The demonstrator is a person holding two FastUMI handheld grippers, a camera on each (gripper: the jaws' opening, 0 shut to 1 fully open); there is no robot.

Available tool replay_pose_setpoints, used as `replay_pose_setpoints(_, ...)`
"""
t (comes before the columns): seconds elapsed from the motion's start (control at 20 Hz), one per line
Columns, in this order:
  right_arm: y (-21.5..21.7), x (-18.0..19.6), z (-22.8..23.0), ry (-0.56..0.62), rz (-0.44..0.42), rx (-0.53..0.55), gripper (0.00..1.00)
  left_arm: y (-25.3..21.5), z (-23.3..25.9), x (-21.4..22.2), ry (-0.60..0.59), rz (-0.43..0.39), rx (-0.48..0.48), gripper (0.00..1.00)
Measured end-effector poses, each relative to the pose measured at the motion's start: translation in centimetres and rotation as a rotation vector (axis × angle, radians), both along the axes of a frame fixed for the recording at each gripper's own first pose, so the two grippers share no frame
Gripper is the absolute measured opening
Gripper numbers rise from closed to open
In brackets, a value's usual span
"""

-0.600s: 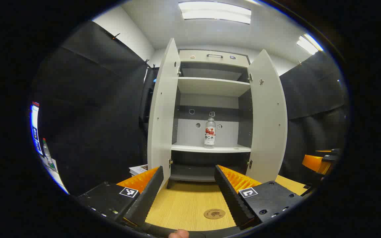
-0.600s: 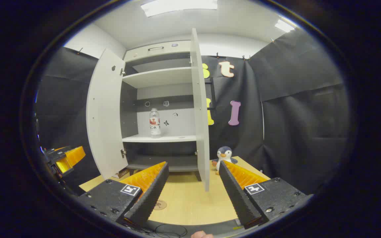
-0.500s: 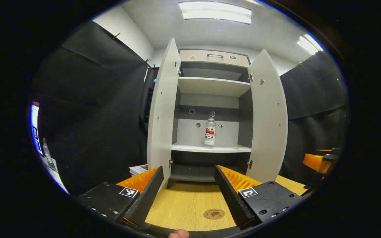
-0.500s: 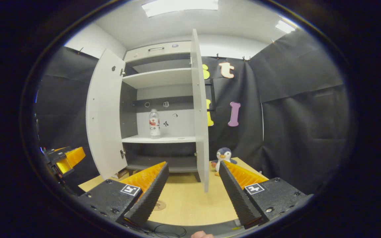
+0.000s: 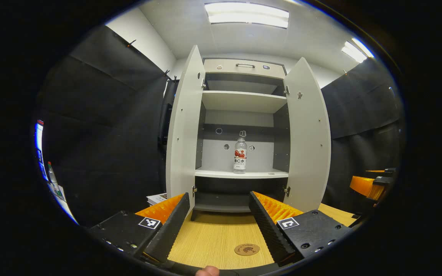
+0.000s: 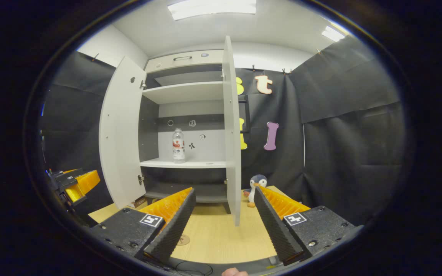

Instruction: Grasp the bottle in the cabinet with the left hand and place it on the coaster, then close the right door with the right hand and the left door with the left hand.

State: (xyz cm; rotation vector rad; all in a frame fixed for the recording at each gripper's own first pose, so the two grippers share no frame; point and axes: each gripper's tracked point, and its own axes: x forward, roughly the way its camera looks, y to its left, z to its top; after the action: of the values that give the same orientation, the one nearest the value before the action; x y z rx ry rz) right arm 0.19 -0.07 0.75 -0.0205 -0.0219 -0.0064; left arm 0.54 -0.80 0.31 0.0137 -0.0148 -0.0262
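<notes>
A clear bottle [image 5: 239, 156] with a red and white label stands upright on the middle shelf of a white cabinet [image 5: 243, 101]; the same bottle [image 6: 178, 145] stands there in the right gripper view. Both cabinet doors hang wide: the left door [image 5: 182, 130] and the right door [image 5: 307, 134]. A round brown coaster [image 5: 247, 249] lies on the wooden table in front of the cabinet. My left gripper [image 5: 218, 199] is open and empty, well short of the cabinet. My right gripper [image 6: 224, 193] is open too, with the right door's edge [image 6: 231, 130] straight ahead of it.
A toy penguin [image 6: 256, 183] sits on the table [image 6: 213, 234] right of the cabinet. Booklets [image 5: 159, 198] lie beside the left door's foot. The other gripper shows at the far right of the left gripper view [image 5: 370, 184] and far left of the right gripper view [image 6: 73, 184].
Both views have shifted slightly: the cabinet and bottle sit a little lower and further left in the left gripper view, lower in the right gripper view. Both grippers stay open.
</notes>
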Motion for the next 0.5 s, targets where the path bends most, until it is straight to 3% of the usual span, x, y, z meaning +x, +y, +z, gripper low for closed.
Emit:
replay_pose_setpoints(0.05, 0.03, -0.01, -0.01, 0.0, 0.001, 0.001, 0.96, 0.04, 0.03, -0.03, -0.001, 0.0, 0.001, 0.99)
replay_pose_setpoints(0.1, 0.03, 0.0, 0.03, -0.001, 0.004, 0.002, 0.96, 0.07, 0.13, -0.04, -0.001, 0.001, 0.001, 0.95)
replay_pose_setpoints(0.3, 0.04, -0.06, -0.02, -0.005, 0.007, 0.0, 0.96, 0.24, 0.14, 0.0, -0.003, -0.002, 0.001, 0.94)
replay_pose_setpoints(0.35, 0.06, -0.07, -0.01, -0.006, 0.009, 0.0, 0.96, 0.31, 0.13, 0.04, -0.002, -0.001, 0.002, 0.99)
replay_pose_setpoints(0.4, 0.0, -0.1, -0.02, -0.006, 0.01, -0.001, 0.96, 0.35, 0.17, -0.09, -0.001, -0.001, 0.002, 0.94)
replay_pose_setpoints(0.45, 0.04, -0.15, 0.06, -0.007, 0.013, -0.001, 0.96, 0.33, 0.26, -0.16, -0.002, -0.002, 0.0, 0.99)
replay_pose_setpoints(0.5, 0.12, -0.16, 0.05, -0.008, 0.018, 0.001, 0.96, 0.33, 0.13, -0.11, -0.002, -0.003, -0.002, 0.95)
